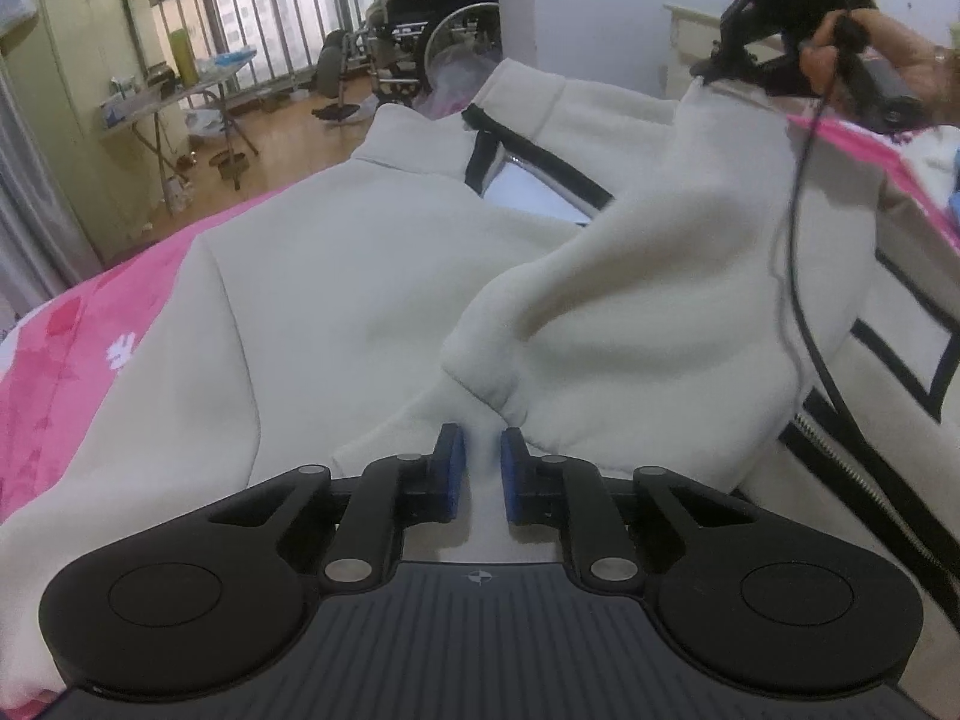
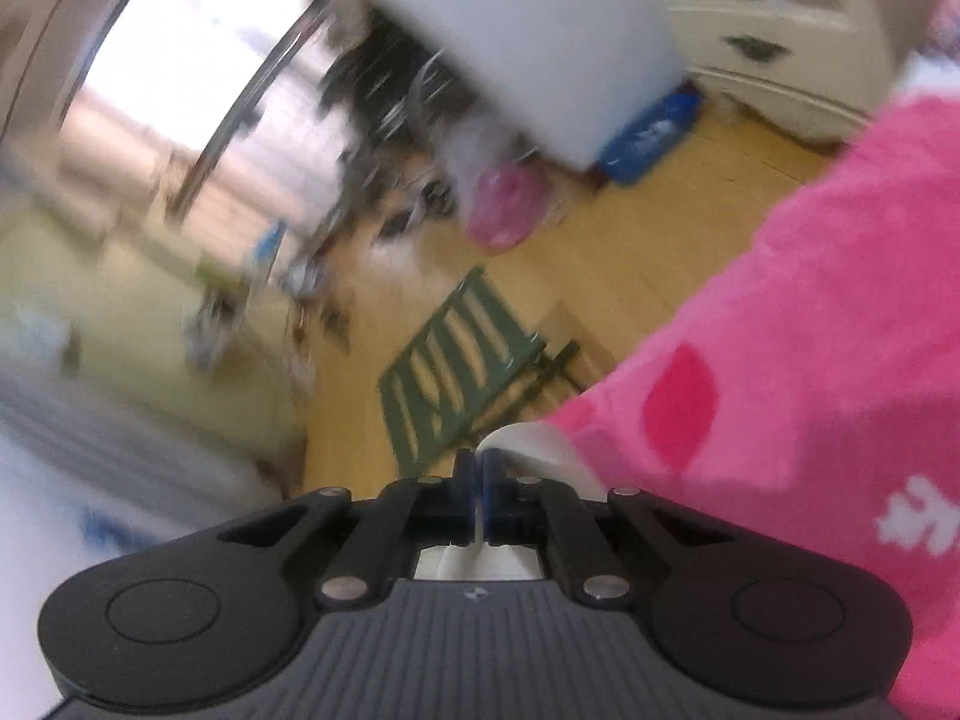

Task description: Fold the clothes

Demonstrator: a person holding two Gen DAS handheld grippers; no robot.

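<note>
A big cream jacket point(image 1: 336, 276) lies spread on the pink bed cover point(image 1: 90, 348), ahead of the left gripper point(image 1: 478, 474). It looks soft, thick and floppy, not heavy, so it will sag wherever it is not held. Edges and cuffs are good places to pinch. Its long side runs away from the left fingers, collar point(image 1: 414, 132) at the far end. One sleeve point(image 1: 678, 276) is lifted up and across, past those fingers to the right. The left fingers are a little apart with cream cloth between them. The right gripper point(image 2: 478, 480) is clamped on a thin cream edge.
</note>
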